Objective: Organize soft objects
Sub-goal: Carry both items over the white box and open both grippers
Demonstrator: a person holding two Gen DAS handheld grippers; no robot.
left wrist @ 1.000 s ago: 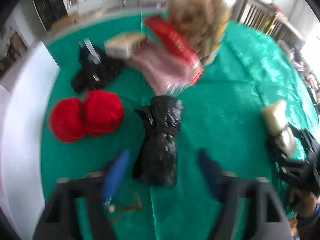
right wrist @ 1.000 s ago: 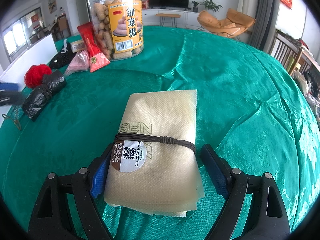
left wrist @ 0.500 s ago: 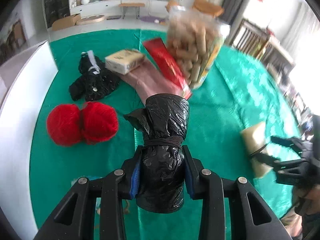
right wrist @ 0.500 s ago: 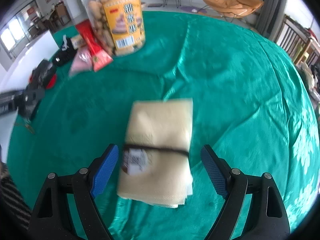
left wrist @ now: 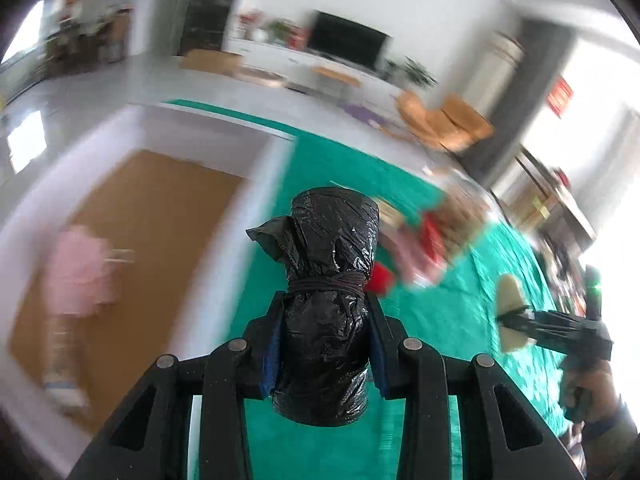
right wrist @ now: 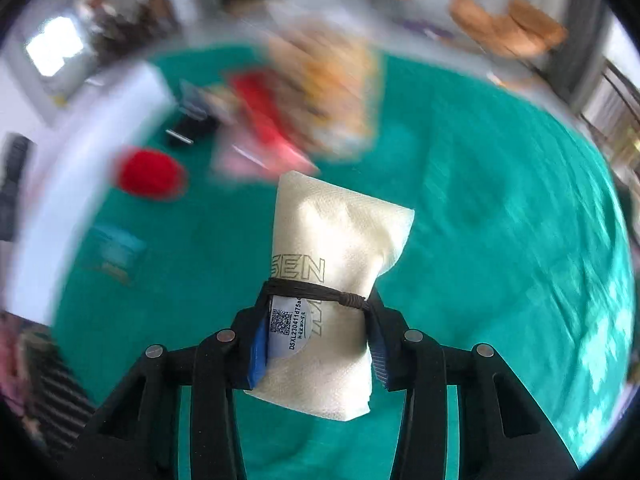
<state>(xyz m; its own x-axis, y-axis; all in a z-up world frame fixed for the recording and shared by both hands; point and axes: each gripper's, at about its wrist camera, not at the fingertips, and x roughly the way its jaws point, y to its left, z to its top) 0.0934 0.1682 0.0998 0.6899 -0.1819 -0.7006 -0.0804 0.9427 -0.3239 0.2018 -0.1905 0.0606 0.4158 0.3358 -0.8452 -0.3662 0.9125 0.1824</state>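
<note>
Both grippers loaded, off table.
I've L gripper (left wrist: 324,354) clamping black bag roll (left wrist: 326,304), R gripper (right wrist: 318,344) clamping tissue pack (right wrist: 332,280); both soft, light, squashy, best gripped at band.

A blurred bright living room fills the upper frame: white walls, a dark television (left wrist: 347,45) over a low white cabinet (left wrist: 304,65), orange armchairs (left wrist: 444,120) at upper right, pale glossy floor (left wrist: 80,96) at left, and a green tablecloth (right wrist: 480,200) below.
</note>
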